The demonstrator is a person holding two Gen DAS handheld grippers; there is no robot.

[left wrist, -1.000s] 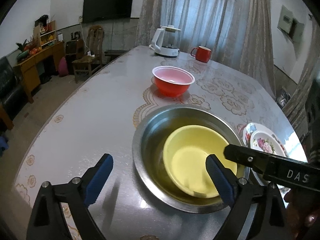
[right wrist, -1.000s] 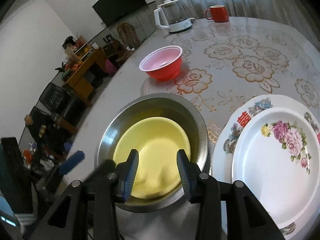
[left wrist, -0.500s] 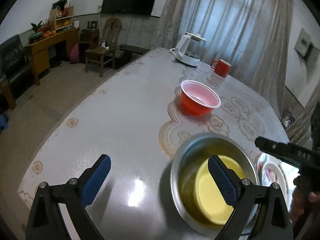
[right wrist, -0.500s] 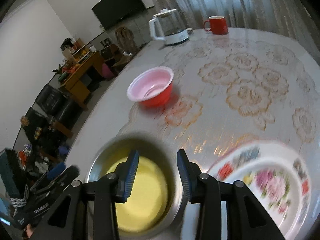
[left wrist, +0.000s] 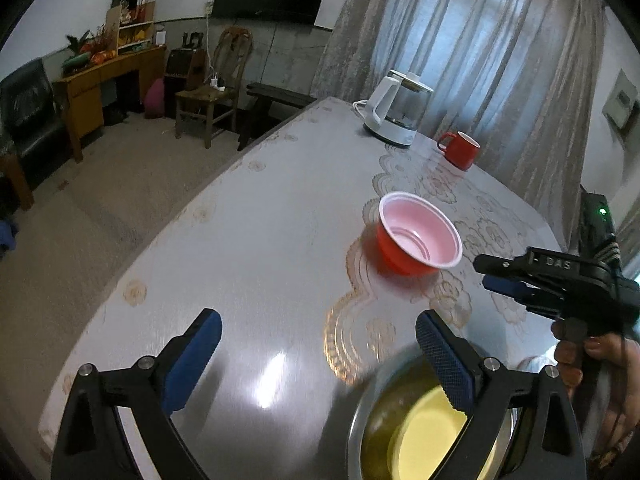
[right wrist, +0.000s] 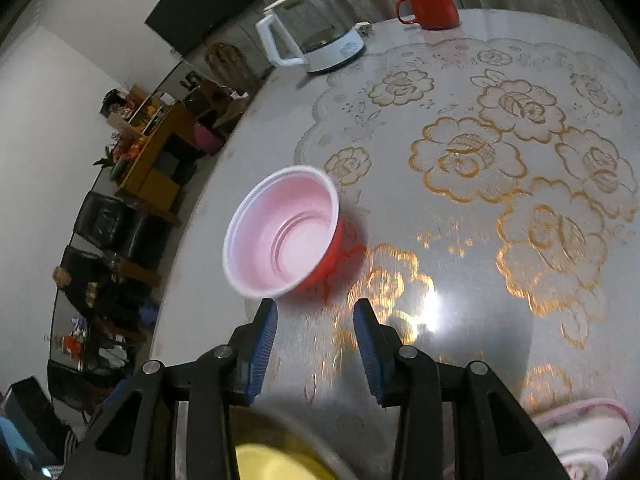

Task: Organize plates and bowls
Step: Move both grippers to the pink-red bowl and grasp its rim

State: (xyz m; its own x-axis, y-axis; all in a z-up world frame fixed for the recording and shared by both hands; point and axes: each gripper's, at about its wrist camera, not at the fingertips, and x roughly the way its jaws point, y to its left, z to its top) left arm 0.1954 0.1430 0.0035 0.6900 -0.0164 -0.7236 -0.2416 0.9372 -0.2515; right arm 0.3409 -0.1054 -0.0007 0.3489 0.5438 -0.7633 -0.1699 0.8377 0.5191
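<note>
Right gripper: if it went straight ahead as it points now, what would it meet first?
Probably the red bowl, just beyond the open right gripper and slightly left of its line; depth is unclear.

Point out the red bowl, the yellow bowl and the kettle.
red bowl [right wrist: 286, 236]: right wrist view, pink inside.
yellow bowl [left wrist: 428, 436]: left wrist view, inner floor.
kettle [right wrist: 316, 28]: right wrist view, glass body.

Left gripper [left wrist: 318, 344] jaws spread wide, nothing between them, held above the table [left wrist: 260, 240]. Below its right finger: a metal basin [left wrist: 368, 416] with a yellow bowl [left wrist: 420, 440] inside, both blurred. Ahead and right: a red bowl [left wrist: 418, 234], upright, pink inside. Further ahead: a kettle [left wrist: 398, 110] and a red mug [left wrist: 460, 150]. Right gripper [left wrist: 504, 276] enters from the right, near the red bowl, hand-held.
</note>
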